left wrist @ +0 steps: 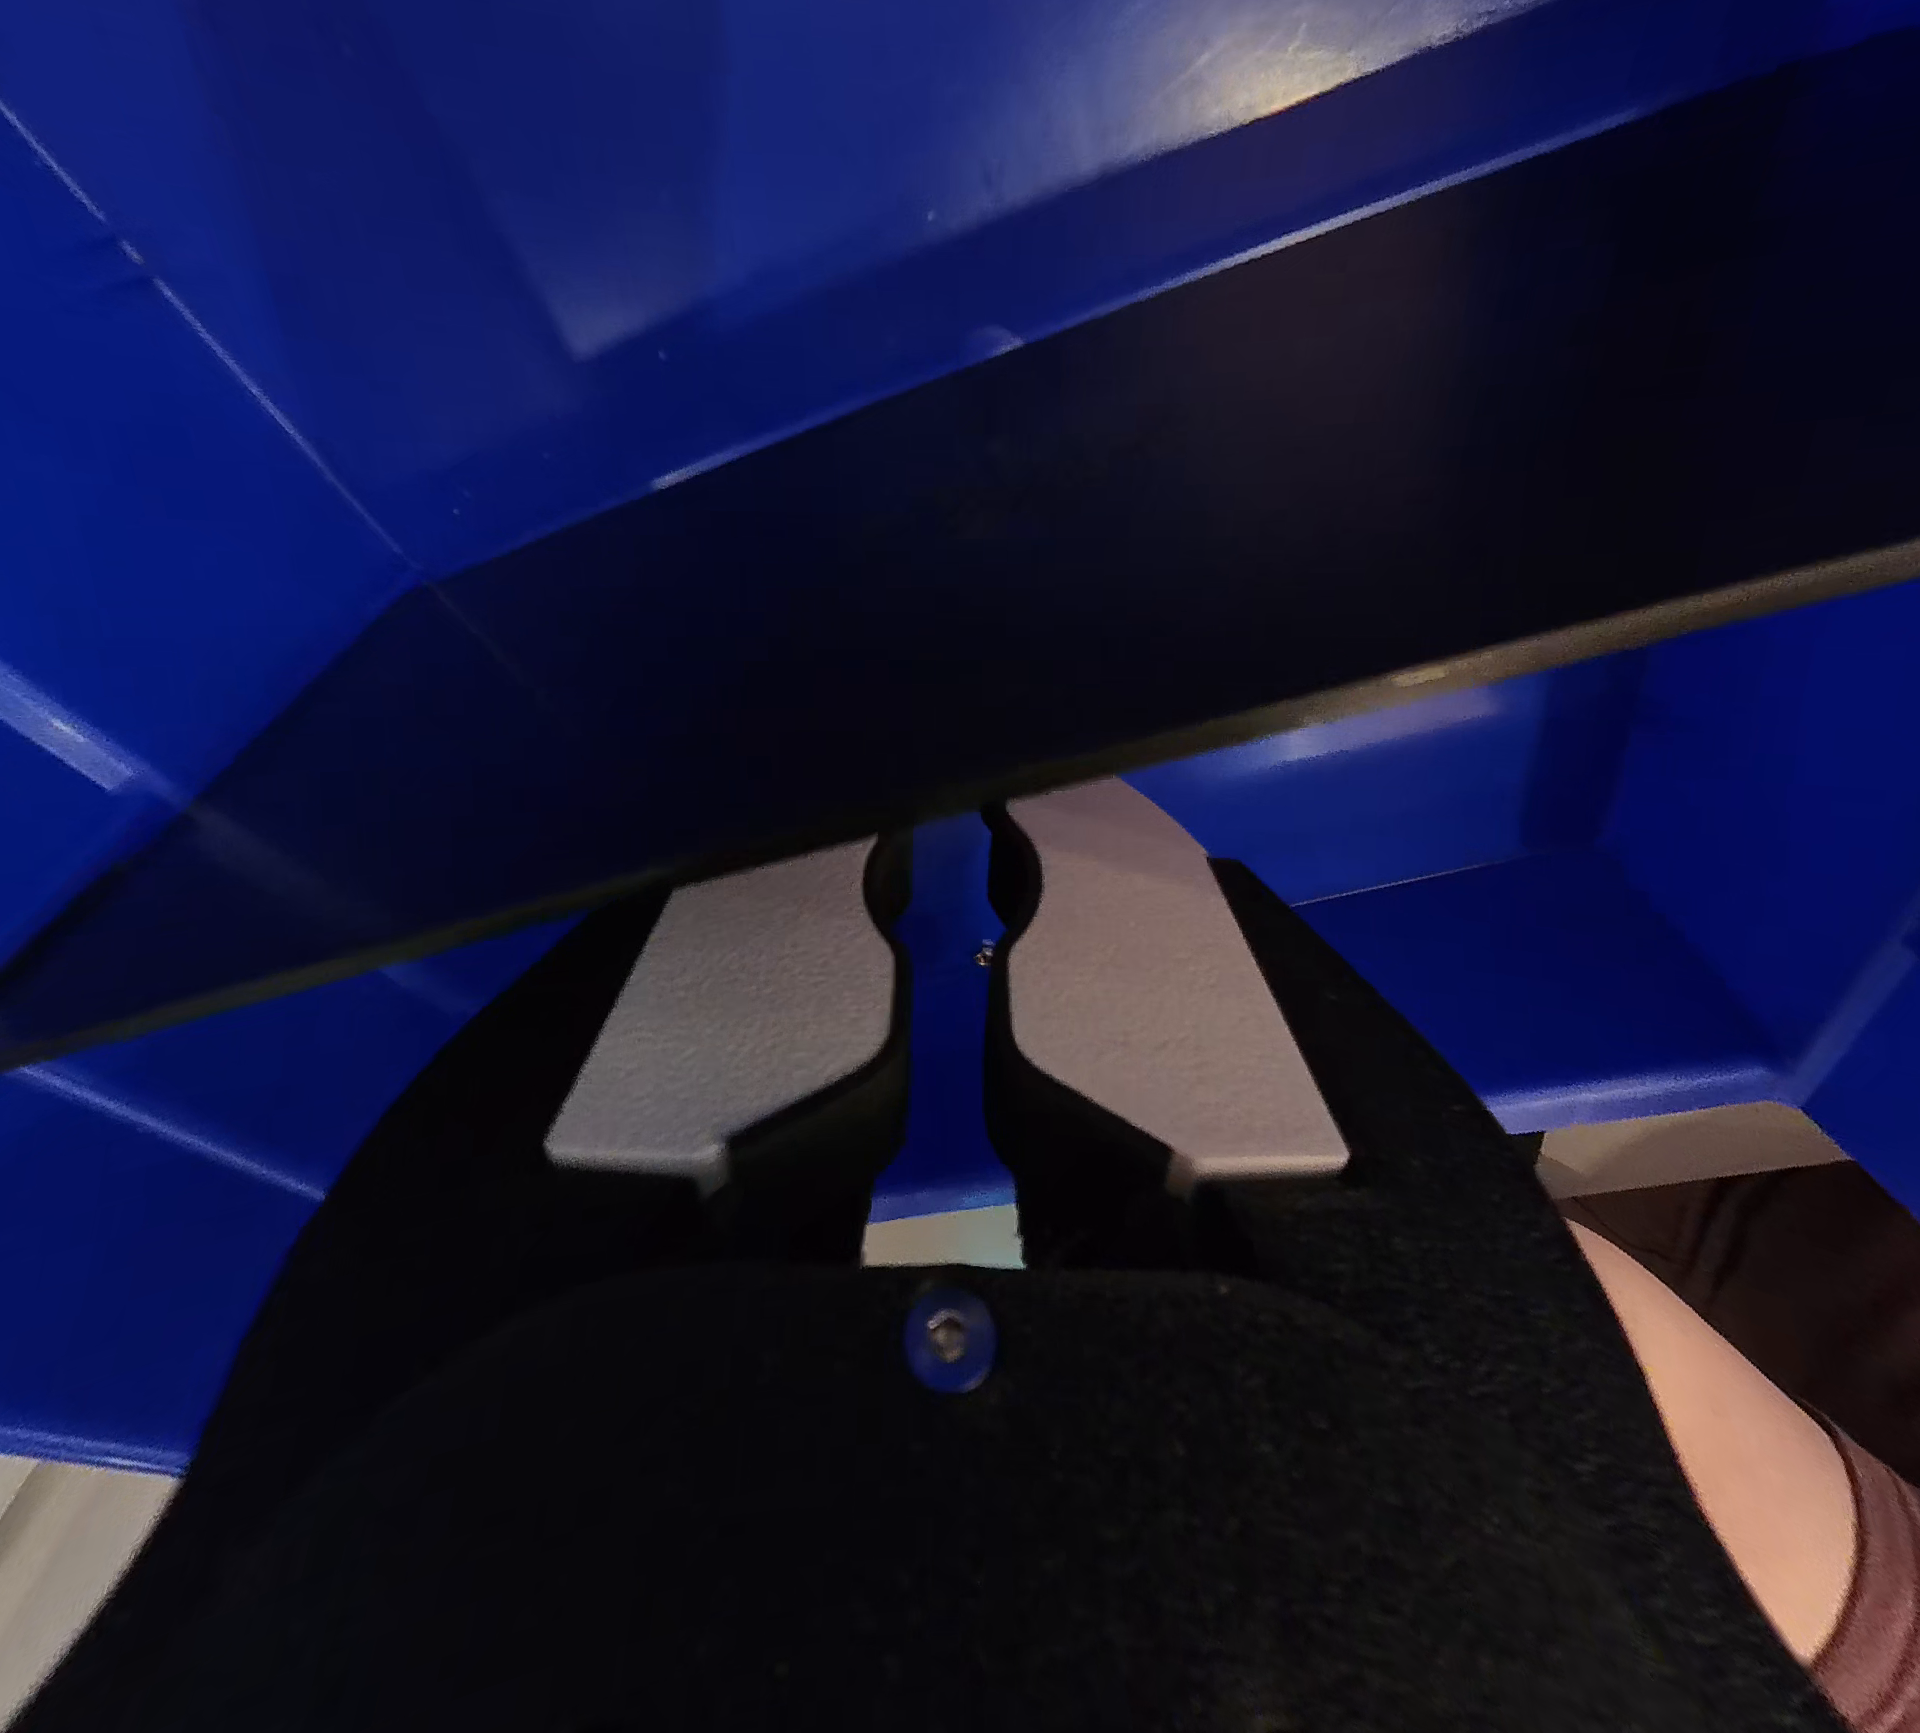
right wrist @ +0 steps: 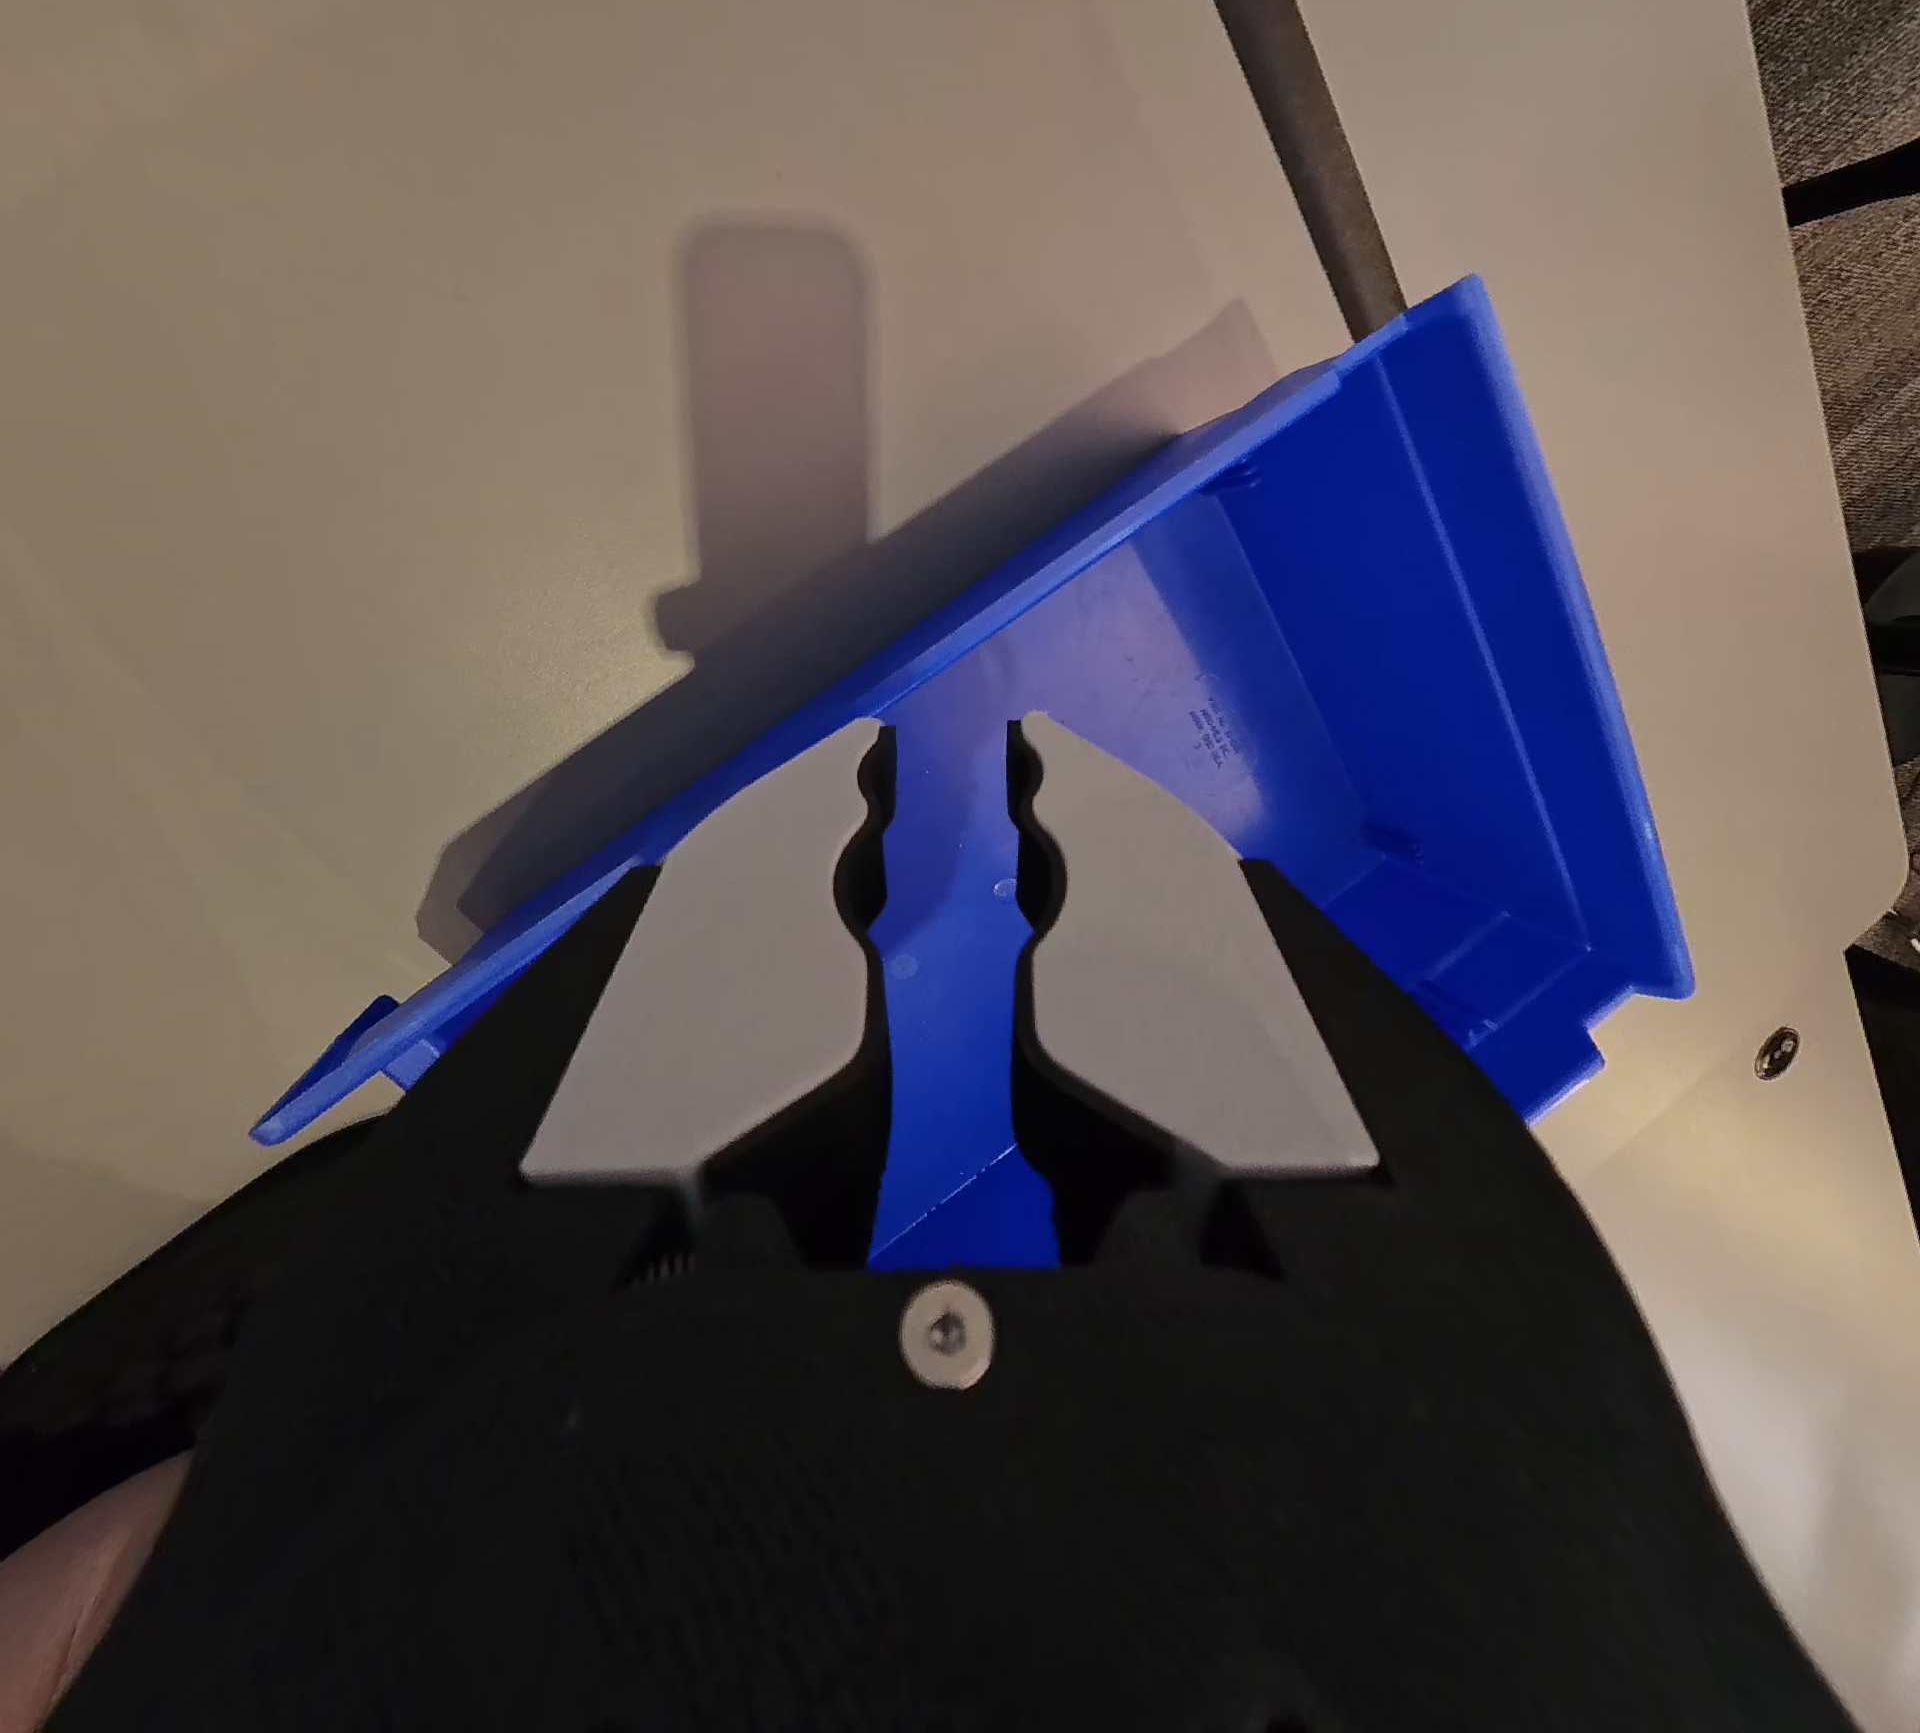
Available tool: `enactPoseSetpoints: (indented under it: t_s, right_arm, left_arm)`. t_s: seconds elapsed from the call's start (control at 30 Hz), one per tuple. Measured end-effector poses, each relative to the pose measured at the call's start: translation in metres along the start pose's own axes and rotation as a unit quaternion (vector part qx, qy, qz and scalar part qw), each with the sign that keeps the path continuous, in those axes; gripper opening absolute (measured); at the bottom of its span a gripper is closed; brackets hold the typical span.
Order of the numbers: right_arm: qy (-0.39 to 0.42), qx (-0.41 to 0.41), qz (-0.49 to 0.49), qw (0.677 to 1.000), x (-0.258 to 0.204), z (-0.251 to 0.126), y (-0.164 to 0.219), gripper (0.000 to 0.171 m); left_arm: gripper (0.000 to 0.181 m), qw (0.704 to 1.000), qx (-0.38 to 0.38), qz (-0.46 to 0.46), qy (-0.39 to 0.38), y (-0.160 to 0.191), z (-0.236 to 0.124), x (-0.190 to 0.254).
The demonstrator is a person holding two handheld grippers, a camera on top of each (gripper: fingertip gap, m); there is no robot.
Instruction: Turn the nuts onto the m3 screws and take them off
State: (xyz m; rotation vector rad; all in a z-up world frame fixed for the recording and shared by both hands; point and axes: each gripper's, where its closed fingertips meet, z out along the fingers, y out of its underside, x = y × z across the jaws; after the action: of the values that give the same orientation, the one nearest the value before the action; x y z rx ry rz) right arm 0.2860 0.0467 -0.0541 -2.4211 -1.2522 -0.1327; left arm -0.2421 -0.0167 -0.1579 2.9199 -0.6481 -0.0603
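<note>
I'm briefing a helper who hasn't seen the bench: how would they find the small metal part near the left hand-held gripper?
Start at the blue bin that fills the left wrist view, crossed by a dark divider. Below the divider, the left hand-held gripper reaches in. The small metal part lies on the bin floor between its fingers, a shiny speck; another lies far off at the top.

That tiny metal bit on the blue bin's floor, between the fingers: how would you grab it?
Probably pinch the metal bit across its sides, coming from above with the left gripper: it lies on the flat floor of the bin, already between the open fingers.
</note>
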Motion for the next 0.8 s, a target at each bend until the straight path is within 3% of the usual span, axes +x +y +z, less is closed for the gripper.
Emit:
enactPoseSetpoints:
  t_s: [0.57,0.67,0.8]
  right_arm:
    - [-0.003,-0.003,-0.004,1.0,-0.001,0.0,0.001,0.02]
    - [-0.003,-0.003,-0.003,1.0,-0.001,0.0,0.002,0.02]
    - [-0.002,-0.007,-0.005,1.0,-0.001,0.001,0.003,0.02]
  left_arm:
    - [0.006,1.0,-0.006,0.003,-0.017,0.007,-0.005,-0.005]
    - [0.005,0.999,0.029,-0.002,-0.021,0.008,-0.027,-0.001]
    - [0.005,0.988,0.144,0.017,-0.049,-0.005,-0.086,0.026]
